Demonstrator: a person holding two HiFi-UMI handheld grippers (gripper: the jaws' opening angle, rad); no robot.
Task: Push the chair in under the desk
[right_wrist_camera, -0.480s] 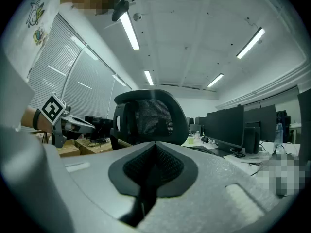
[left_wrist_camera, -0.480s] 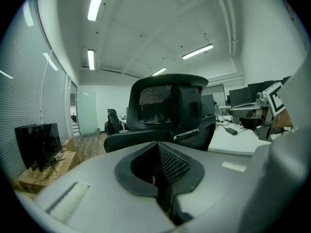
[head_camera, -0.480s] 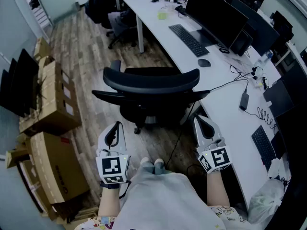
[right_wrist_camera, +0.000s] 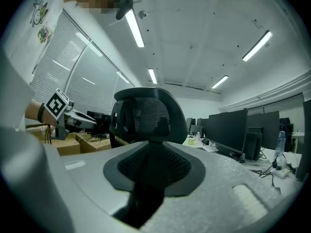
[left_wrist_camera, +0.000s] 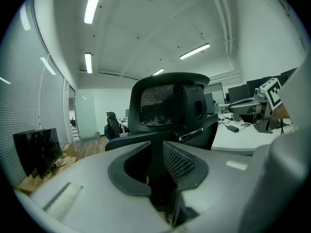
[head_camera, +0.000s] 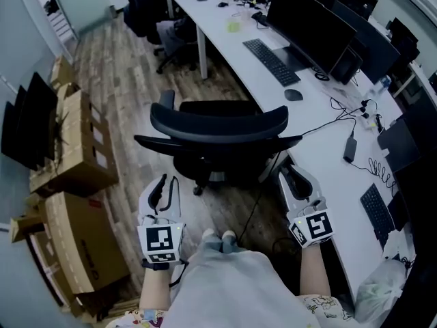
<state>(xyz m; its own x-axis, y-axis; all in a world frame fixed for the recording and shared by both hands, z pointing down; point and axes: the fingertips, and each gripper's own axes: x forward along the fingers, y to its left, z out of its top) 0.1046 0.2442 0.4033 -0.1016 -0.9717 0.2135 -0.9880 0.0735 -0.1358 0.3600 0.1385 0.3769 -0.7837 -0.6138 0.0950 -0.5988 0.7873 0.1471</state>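
**Head view:** A black office chair (head_camera: 218, 125) stands pulled out from a long white desk (head_camera: 321, 152) on a wood-look floor. Its curved backrest faces the person, and its right armrest reaches to the desk's edge. The left gripper (head_camera: 162, 188) and the right gripper (head_camera: 295, 180) hover low on either side, both behind the chair and clear of it. Cardboard boxes (head_camera: 78, 149) are stacked to the left, with dark screens (head_camera: 27, 118) leaning against them. A keyboard (head_camera: 271, 59) and a row of monitors (head_camera: 311, 29) sit on the desk.

**Left gripper view:** The left gripper (left_wrist_camera: 154, 148) is released, its jaws a narrow gap apart with nothing between them. The chair (left_wrist_camera: 167, 106) rises straight ahead, backrest toward the camera. The right gripper (left_wrist_camera: 257, 106) shows at the right, above the desk (left_wrist_camera: 243, 140).

**Right gripper view:** The right gripper (right_wrist_camera: 151, 152) is clenched on nothing, its pads meeting at the tips. The mesh backrest of the chair (right_wrist_camera: 146, 115) fills the centre beyond them, untouched. The left gripper (right_wrist_camera: 73, 121) shows at the left in front of the boxes (right_wrist_camera: 85, 142). The monitors (right_wrist_camera: 228, 127) line the right.
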